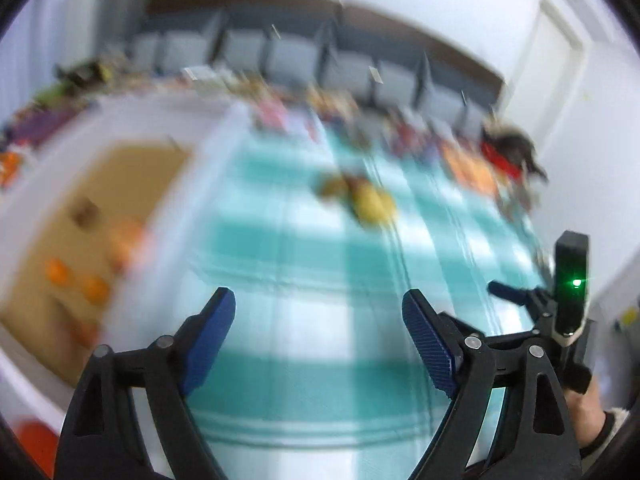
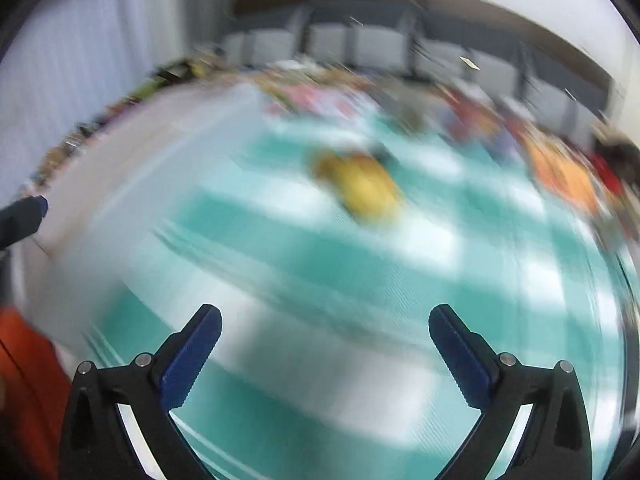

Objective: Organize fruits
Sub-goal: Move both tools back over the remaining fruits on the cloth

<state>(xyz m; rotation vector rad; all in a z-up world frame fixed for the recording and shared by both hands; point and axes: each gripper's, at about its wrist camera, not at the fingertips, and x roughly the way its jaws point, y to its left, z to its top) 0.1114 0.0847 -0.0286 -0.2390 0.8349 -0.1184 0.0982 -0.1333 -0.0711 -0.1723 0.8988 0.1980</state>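
Note:
Both views are blurred by motion. A yellow fruit (image 1: pixel 374 204) with a darker fruit beside it lies on the teal checked cloth (image 1: pixel 320 280), well ahead of my left gripper (image 1: pixel 318 302), which is open and empty. A brown tray (image 1: pixel 80 240) at the left holds several orange fruits (image 1: pixel 60 270). In the right wrist view the same yellow fruit (image 2: pixel 366 188) lies ahead of my right gripper (image 2: pixel 324 318), also open and empty above the cloth (image 2: pixel 320 260).
The right hand-held gripper body with a green light (image 1: pixel 572 284) shows at the right of the left view. Colourful items (image 1: pixel 468 168) line the table's far edge. Grey chairs (image 1: pixel 280 56) stand behind. Something orange-red (image 2: pixel 24 380) sits at the lower left.

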